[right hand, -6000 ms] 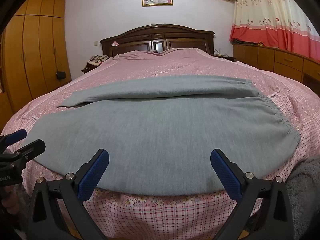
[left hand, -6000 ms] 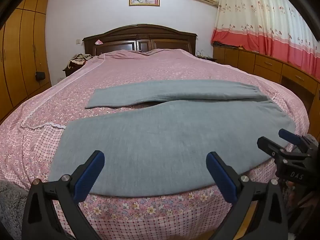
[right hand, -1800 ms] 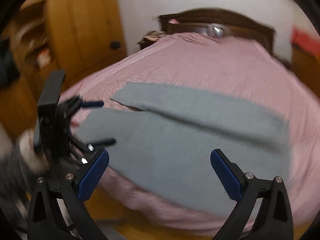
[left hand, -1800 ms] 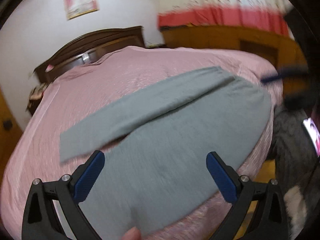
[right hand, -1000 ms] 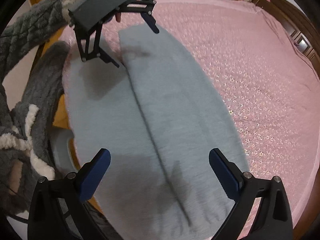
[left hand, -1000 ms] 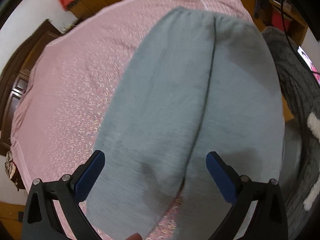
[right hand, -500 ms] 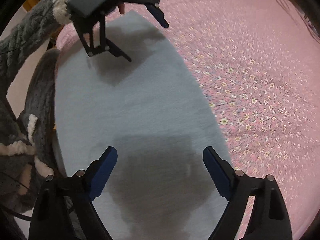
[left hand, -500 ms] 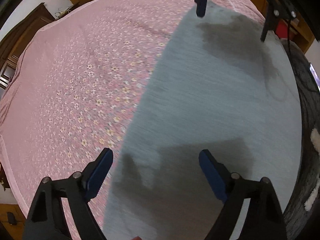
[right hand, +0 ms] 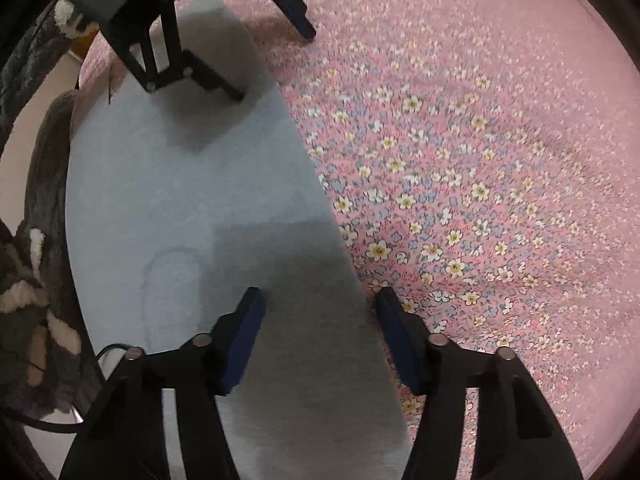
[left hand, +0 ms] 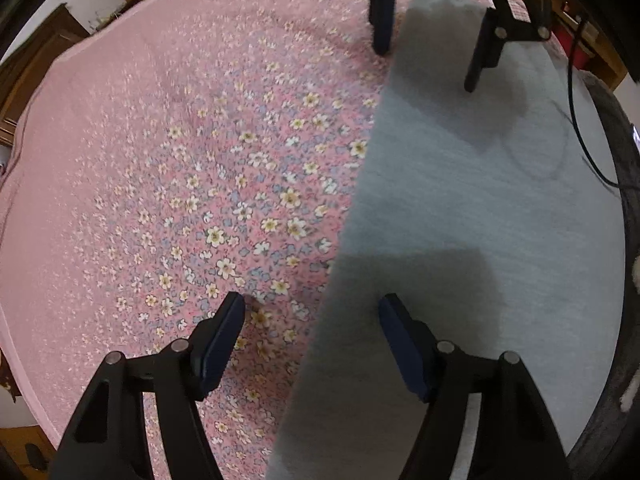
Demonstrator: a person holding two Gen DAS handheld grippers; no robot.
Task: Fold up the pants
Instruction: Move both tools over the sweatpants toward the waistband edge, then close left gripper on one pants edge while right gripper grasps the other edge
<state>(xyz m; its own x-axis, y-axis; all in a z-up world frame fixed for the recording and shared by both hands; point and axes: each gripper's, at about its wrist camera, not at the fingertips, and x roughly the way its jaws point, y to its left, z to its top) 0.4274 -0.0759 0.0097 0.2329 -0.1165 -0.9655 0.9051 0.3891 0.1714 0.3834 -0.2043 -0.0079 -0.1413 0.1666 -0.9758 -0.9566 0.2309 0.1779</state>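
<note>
step: pants edge straddled | left gripper and right gripper parted, empty | next: edge to be pinched

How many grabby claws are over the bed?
2. The left gripper straddles the far edge of the gray pants at one end; the right gripper straddles that same edge at the other end. Both are open.
</note>
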